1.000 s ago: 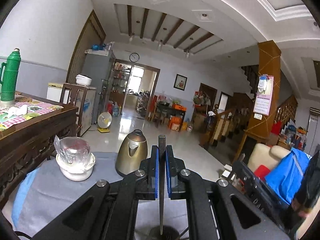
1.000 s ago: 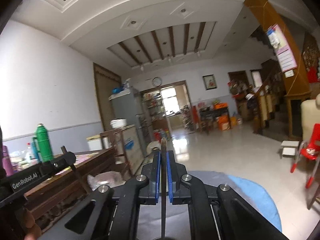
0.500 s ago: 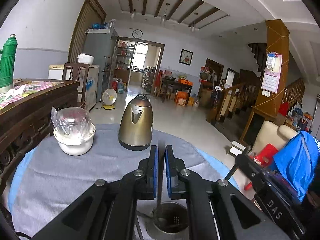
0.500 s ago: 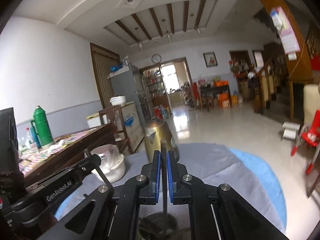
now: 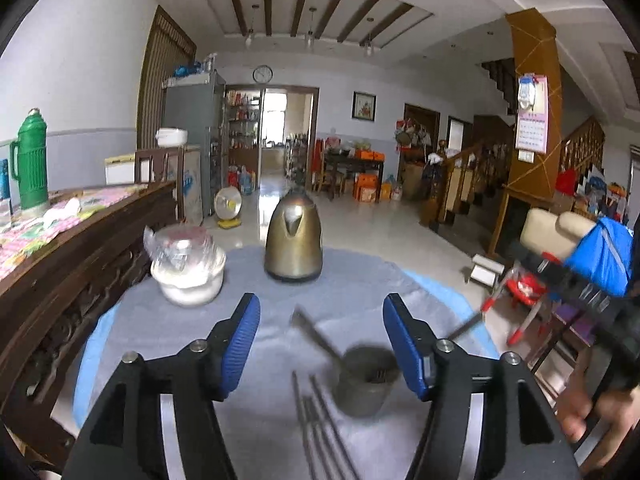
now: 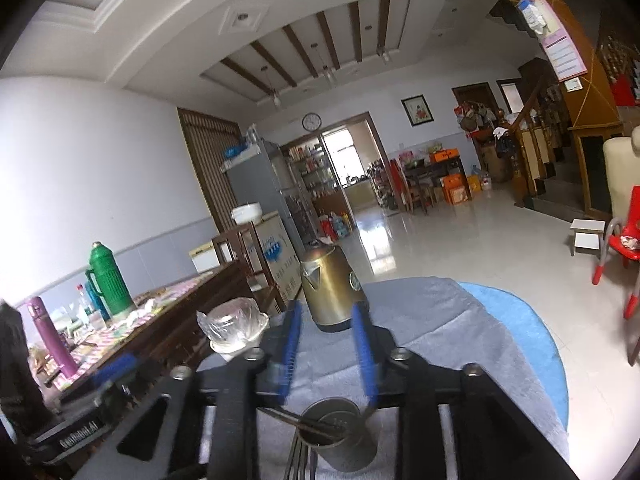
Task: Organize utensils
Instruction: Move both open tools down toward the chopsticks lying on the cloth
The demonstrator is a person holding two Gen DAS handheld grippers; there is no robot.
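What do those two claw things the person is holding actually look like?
Both are matte black plastic. The left gripper and right gripper each have two fingers lined with ribbed blue pads, joined by silver bolts. White "GenRobot.AI" lettering marks the left one's side. No cables show.

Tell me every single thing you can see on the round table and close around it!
cup: 1, dark grey, near edge of the table, utensils leaning in it
chopsticks: a few, dark, lying on the cloth left of the cup; exact count blurred
kettle: 1, gold, far side of the table
bowl: 1, white, plastic-wrapped, left of the kettle
cloth: 1, grey, over the blue round table
flask: 1, green, on the wooden sideboard at left
clock: 1, white, on the far wall
left gripper: 1, black with blue pads, open wide above the cup
right gripper: 1, black with blue pads, open above the cup
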